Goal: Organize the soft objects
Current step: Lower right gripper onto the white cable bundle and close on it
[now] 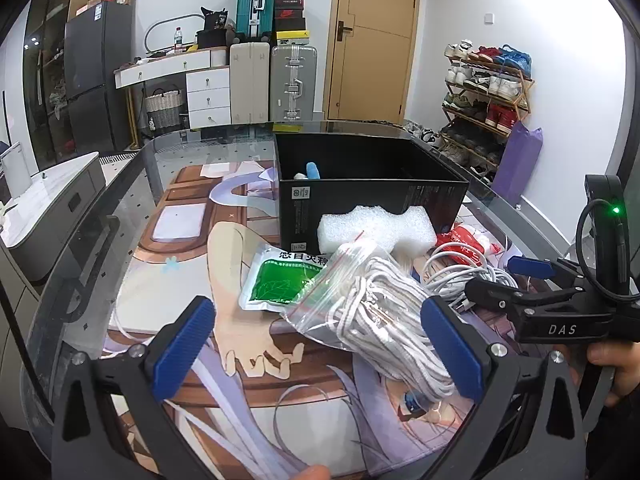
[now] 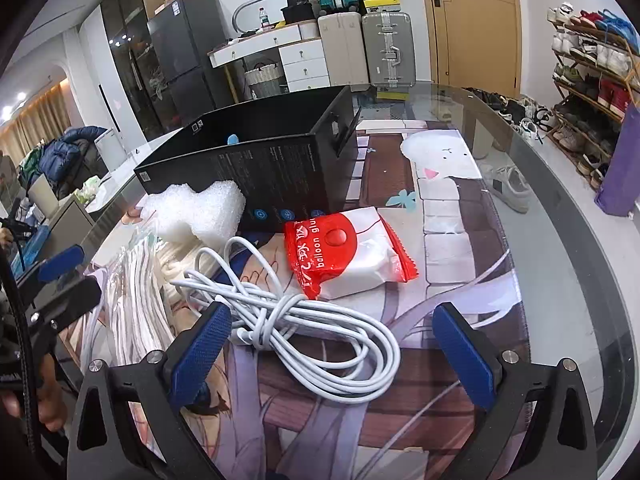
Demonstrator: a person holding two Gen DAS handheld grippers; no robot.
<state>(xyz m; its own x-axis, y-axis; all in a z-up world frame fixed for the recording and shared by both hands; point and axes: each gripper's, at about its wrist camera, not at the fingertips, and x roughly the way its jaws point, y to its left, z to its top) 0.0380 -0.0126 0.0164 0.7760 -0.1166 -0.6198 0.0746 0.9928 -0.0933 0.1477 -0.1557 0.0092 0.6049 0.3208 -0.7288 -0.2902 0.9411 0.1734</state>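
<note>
An open black box (image 1: 372,196) (image 2: 276,172) stands on the printed mat, with a blue soft item (image 1: 313,170) inside. A white foam block (image 1: 378,226) (image 2: 200,210) leans against its front. A zip bag of white cord (image 1: 372,312) (image 2: 136,304) lies between my left gripper's (image 1: 320,344) open fingers. A green sachet (image 1: 280,282) lies beside it. A coiled white cable (image 2: 304,320) (image 1: 460,276) lies between my right gripper's (image 2: 334,346) open fingers. A red-and-white balloon glue pack (image 2: 348,252) (image 1: 464,246) lies behind the cable.
The glass table's curved edge (image 2: 580,248) runs close on the right, and also on the left (image 1: 80,264). The right gripper (image 1: 516,280) shows in the left wrist view, just right of the cord bag. Shoe rack, suitcases and drawers stand beyond the table.
</note>
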